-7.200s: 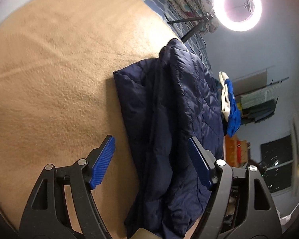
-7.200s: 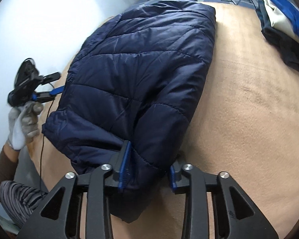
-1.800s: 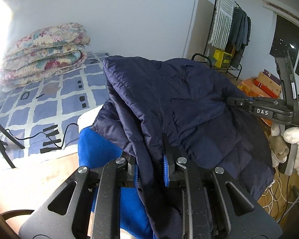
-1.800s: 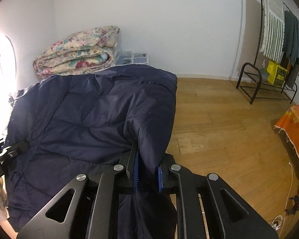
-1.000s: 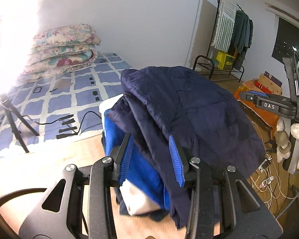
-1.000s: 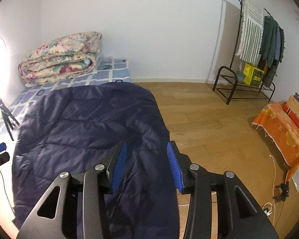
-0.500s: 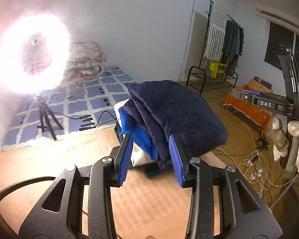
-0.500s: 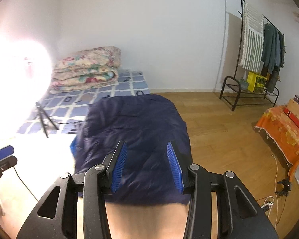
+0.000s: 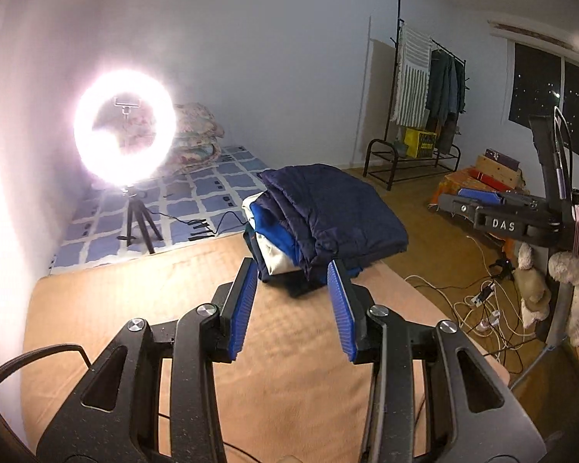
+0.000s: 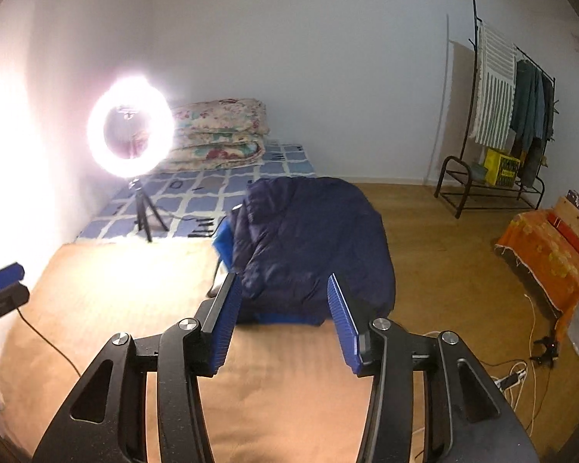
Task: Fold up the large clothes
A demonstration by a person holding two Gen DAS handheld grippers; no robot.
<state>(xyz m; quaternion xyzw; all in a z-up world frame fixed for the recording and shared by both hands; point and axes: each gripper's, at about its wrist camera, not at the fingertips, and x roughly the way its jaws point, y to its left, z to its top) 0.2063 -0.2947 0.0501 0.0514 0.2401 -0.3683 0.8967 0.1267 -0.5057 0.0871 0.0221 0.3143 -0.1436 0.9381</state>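
Left wrist view: folded navy jacket [image 9: 328, 212] tops clothes pile [image 9: 268, 239], both grippers empty.

Quilted, faintly glossy navy jacket [image 10: 312, 239]; matt napped tan blanket [image 9: 143, 293]; smooth wooden floor [image 10: 444, 254]

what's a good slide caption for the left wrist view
Open left hand-held gripper facing the folded navy puffer jacket stacked on the clothes pile at the tan blanket's far edge.
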